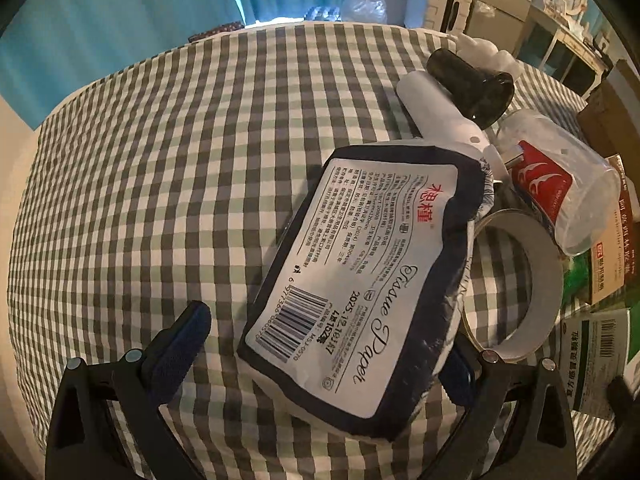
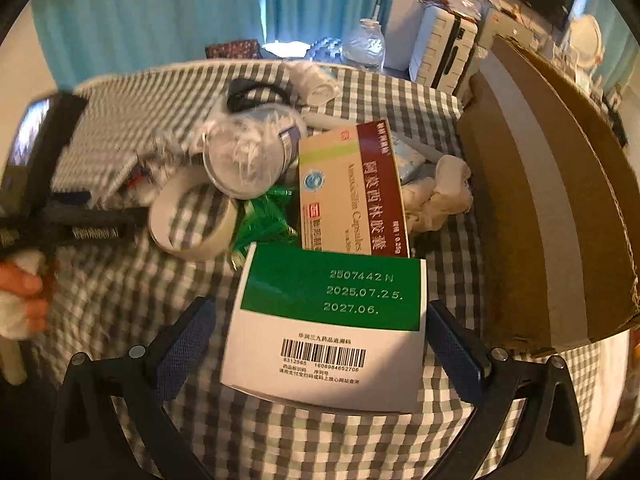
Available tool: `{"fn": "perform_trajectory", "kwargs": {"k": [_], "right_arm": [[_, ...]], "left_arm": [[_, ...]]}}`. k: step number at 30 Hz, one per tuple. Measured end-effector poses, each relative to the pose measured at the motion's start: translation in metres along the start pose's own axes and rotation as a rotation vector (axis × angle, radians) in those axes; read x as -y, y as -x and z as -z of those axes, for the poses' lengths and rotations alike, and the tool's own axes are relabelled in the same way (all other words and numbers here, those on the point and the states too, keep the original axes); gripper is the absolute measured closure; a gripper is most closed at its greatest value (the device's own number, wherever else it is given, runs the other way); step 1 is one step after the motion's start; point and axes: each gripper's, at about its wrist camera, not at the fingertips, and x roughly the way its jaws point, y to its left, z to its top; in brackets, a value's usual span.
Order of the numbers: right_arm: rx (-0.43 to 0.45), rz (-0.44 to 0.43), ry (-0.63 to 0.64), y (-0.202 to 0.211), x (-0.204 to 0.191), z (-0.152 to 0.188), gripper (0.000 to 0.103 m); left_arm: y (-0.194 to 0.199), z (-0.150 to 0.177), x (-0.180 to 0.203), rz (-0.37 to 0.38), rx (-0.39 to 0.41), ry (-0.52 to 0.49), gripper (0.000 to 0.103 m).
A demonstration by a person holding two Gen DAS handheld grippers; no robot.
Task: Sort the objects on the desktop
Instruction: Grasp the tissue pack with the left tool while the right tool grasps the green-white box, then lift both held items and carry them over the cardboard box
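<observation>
- The left black two-finger gripper with blue textured pads (image 1: 320, 352) is spread wide, its right pad hidden.
- The right black two-finger gripper with blue textured pads (image 2: 320, 344) is likewise spread wide, both pads visible.

Tissue pack (image 1: 360, 284) hiding right tong tip, motion-blurred clutter (image 2: 120, 148) at left

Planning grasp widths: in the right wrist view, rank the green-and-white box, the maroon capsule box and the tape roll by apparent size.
1. green-and-white box, though nearest the camera, so inflated.
2. maroon capsule box.
3. tape roll, not far behind the maroon box.
</observation>
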Motion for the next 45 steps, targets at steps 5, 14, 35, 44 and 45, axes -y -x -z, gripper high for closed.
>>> {"fn": "perform_trajectory", "kwargs": {"k": [5,14,35,44,45], "right_arm": [[-0.039,-0.016,-0.070,-0.017,0.013,0.014,0.004],[-0.016,-0.062,-0.143,-0.015,0.025,0.017,0.010],[0.246,-0.098,-0.147,0.104,0.049,-0.016,0.011],[0.389,-0.091,-0.147,0.170,0.058,-0.031,0.011],[0.406,-0.086,-0.146,0.179,0.061,-0.032,0.011]], "left_arm": [[-0.008,0.003,0.003,0.023,-0.013,-0.004,0.018],[-0.009,0.003,-0.009,0.049,0.012,0.037,0.054],[0.166,-0.008,-0.029,0.034,0.318,0.103,0.066],[0.265,0.003,-0.011,0.031,0.503,0.105,0.066],[0.273,0.005,-0.009,0.032,0.520,0.103,0.066]]}}
